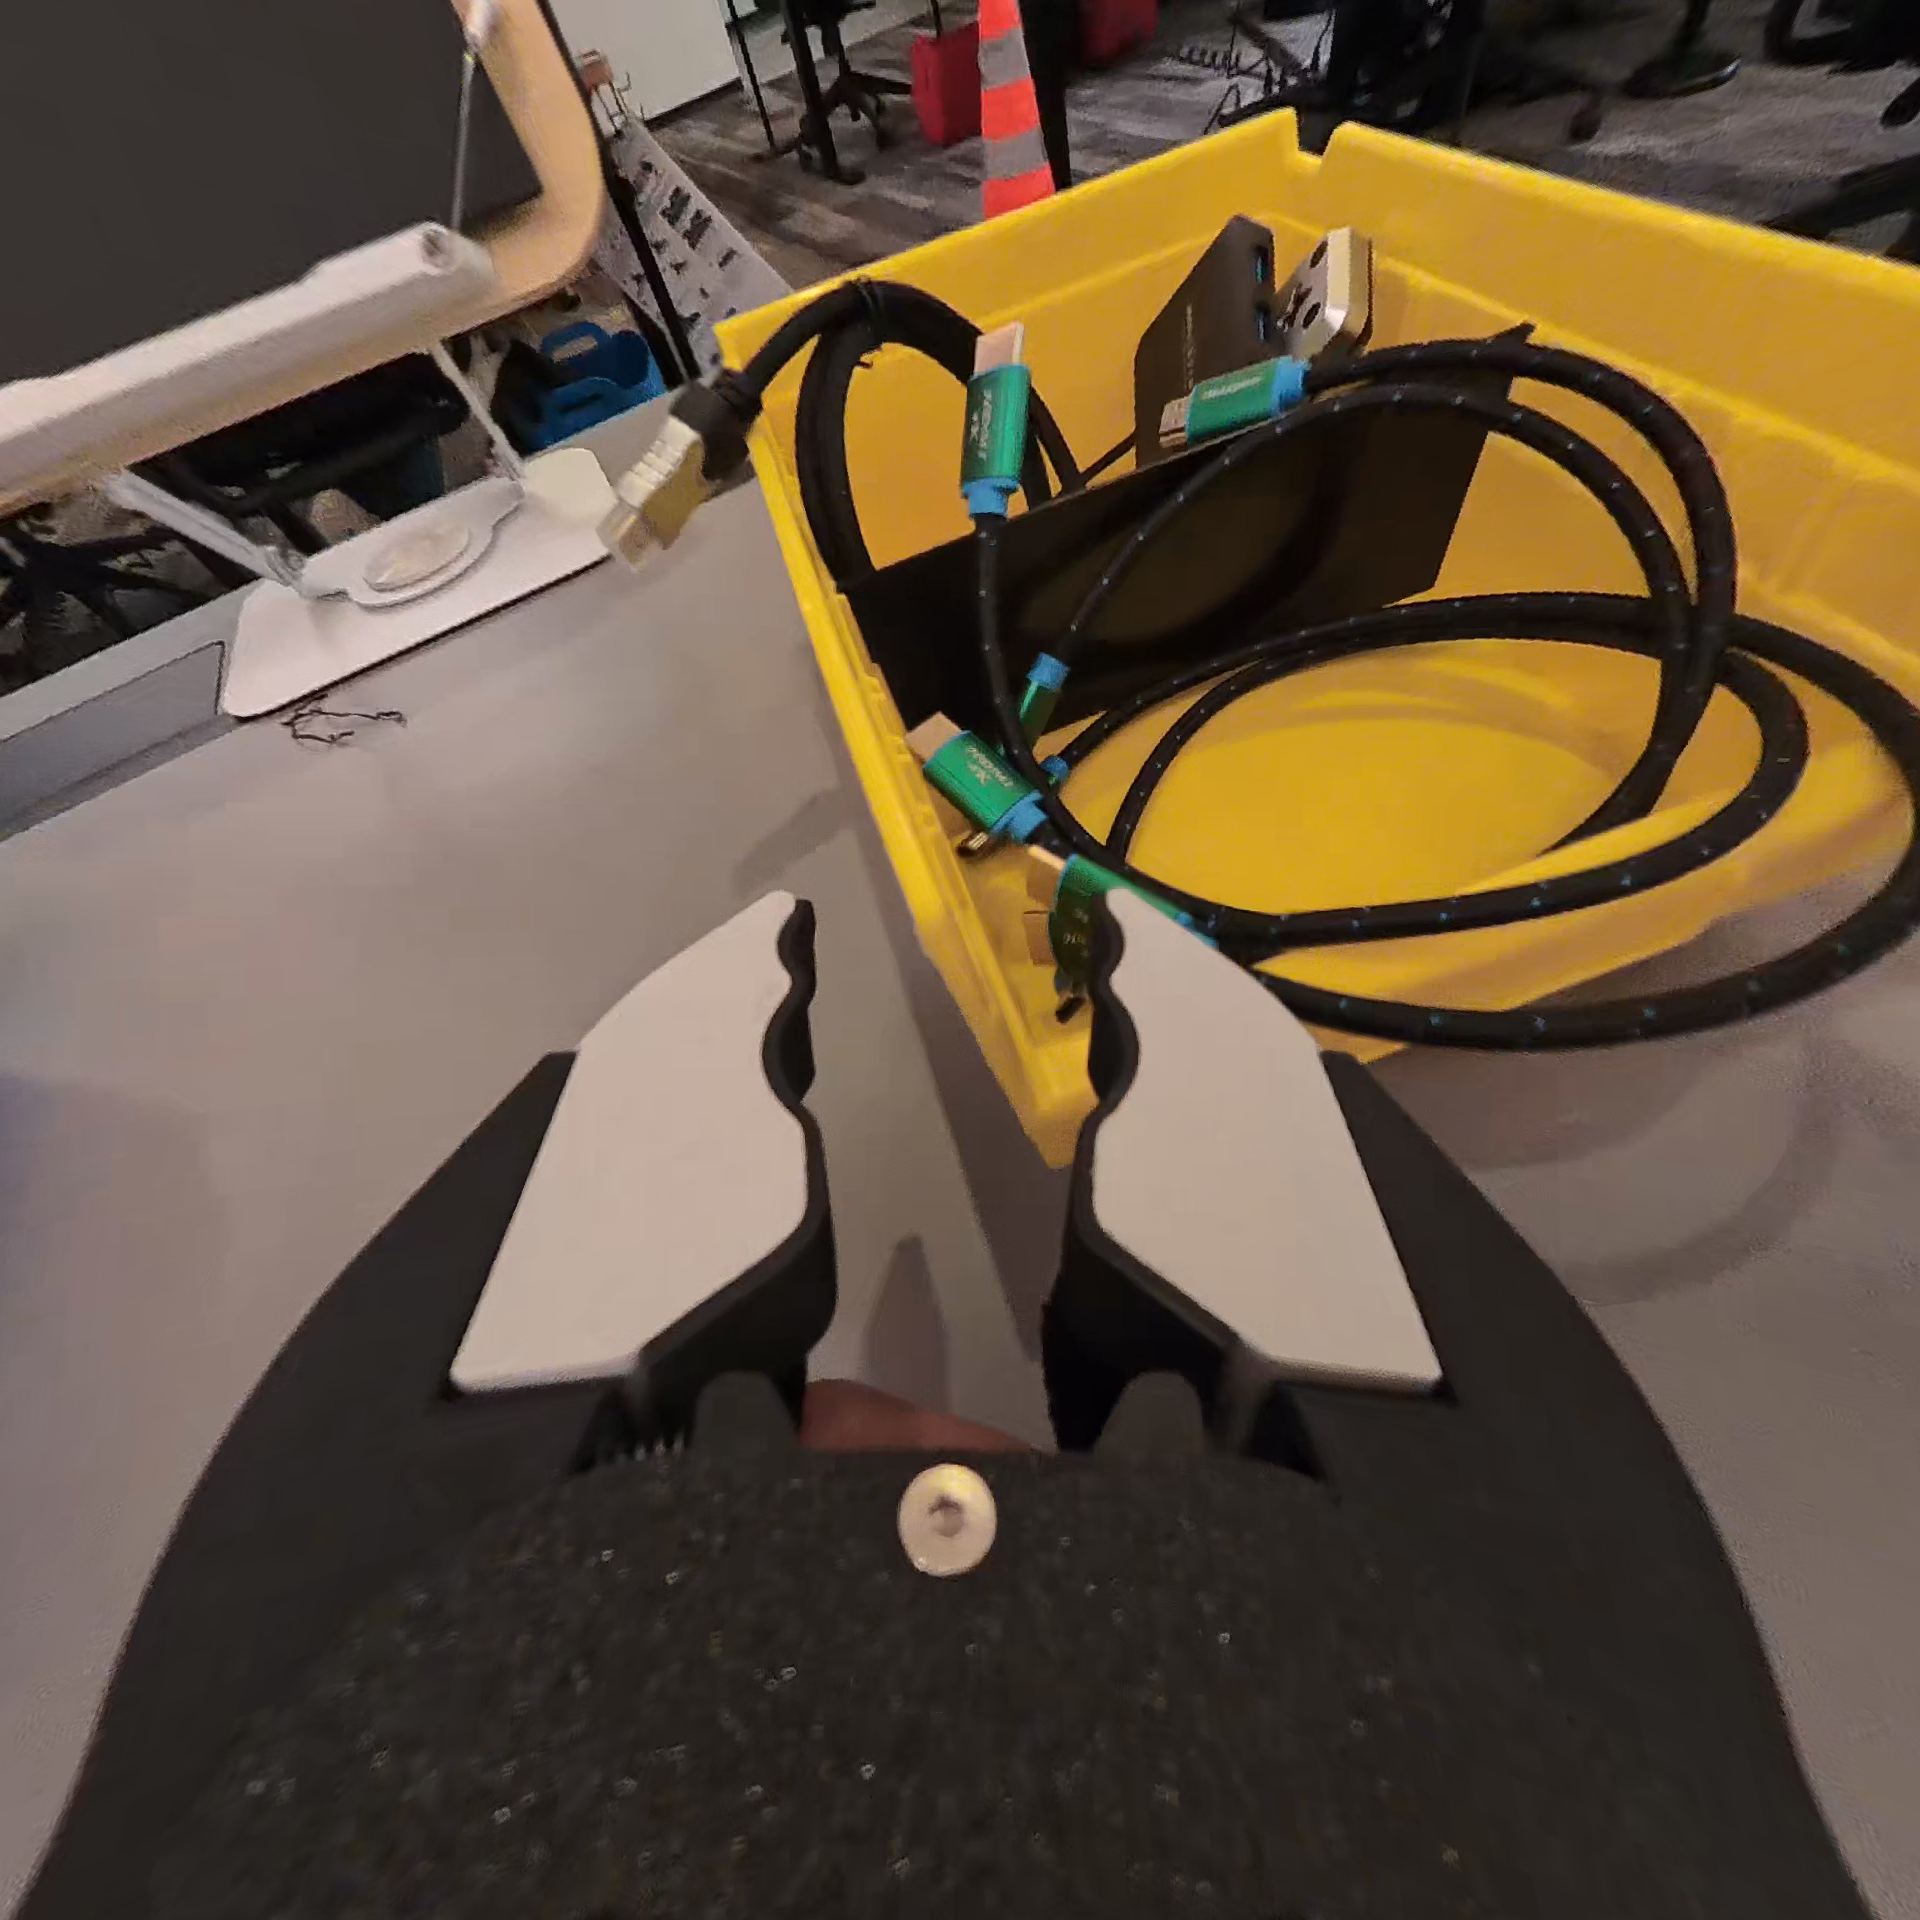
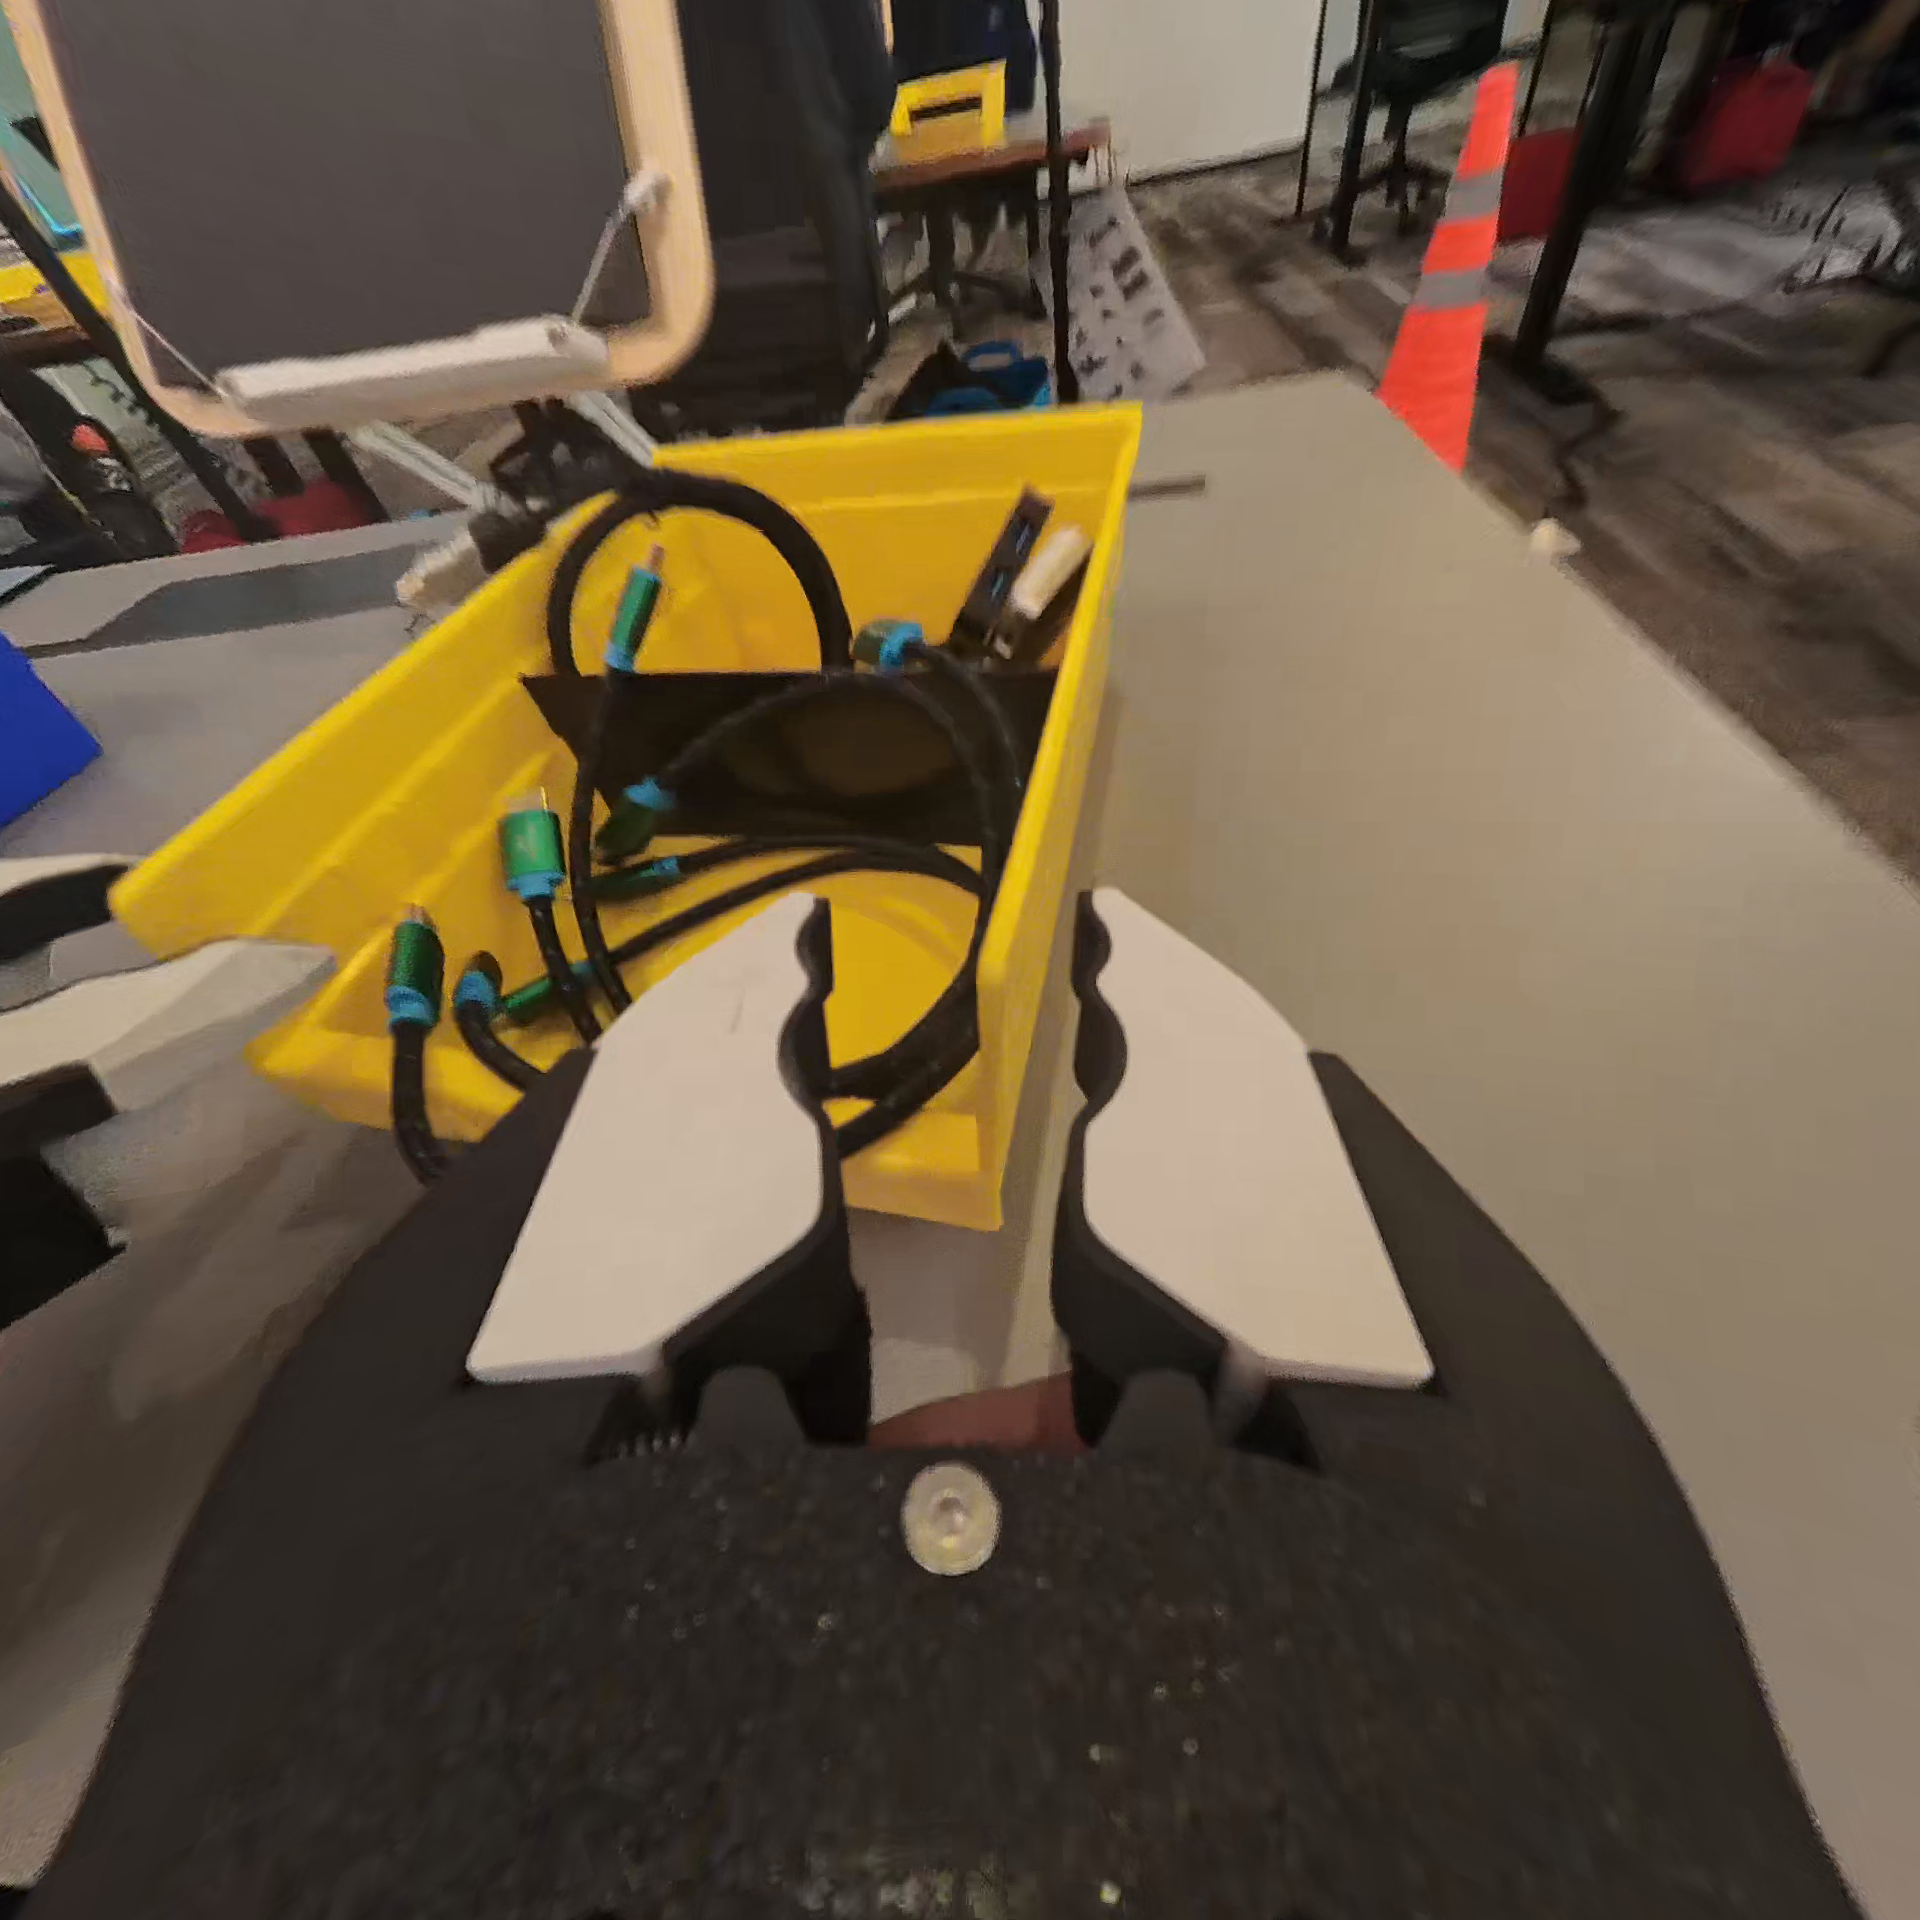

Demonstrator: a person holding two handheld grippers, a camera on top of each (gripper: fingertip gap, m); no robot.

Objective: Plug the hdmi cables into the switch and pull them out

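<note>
A yellow bin (image 1: 1558, 249) stands on the grey table (image 1: 416, 935). It holds several black braided HDMI cables (image 1: 1558, 665) with green plugs (image 1: 992, 416). A black switch (image 1: 1205, 322) leans upright at the bin's far end, behind a black divider (image 1: 1195, 540), with a silver adapter (image 1: 1335, 286) beside it. One gold-tipped plug (image 1: 665, 478) hangs out over the bin's far left corner. My left gripper (image 1: 956, 925) is open and empty at the bin's near left corner. My right gripper (image 2: 951, 914) is open and empty over the near right corner of the bin (image 2: 312, 790). The switch (image 2: 1003, 582) and green plugs (image 2: 532, 842) show there too.
A white monitor stand base (image 1: 416, 582) sits at the table's far left, with a screen above it. An orange cone (image 2: 1455, 270) stands on the floor beyond the table. A blue object (image 2: 31, 727) lies at the left edge. The left gripper (image 2: 156, 997) shows at the left. My right gripper is the nearer one to the silver adapter (image 1: 1335, 286): about 20 cm, against 25 cm. It turns up in the right wrist view (image 2: 1037, 570) as well.
</note>
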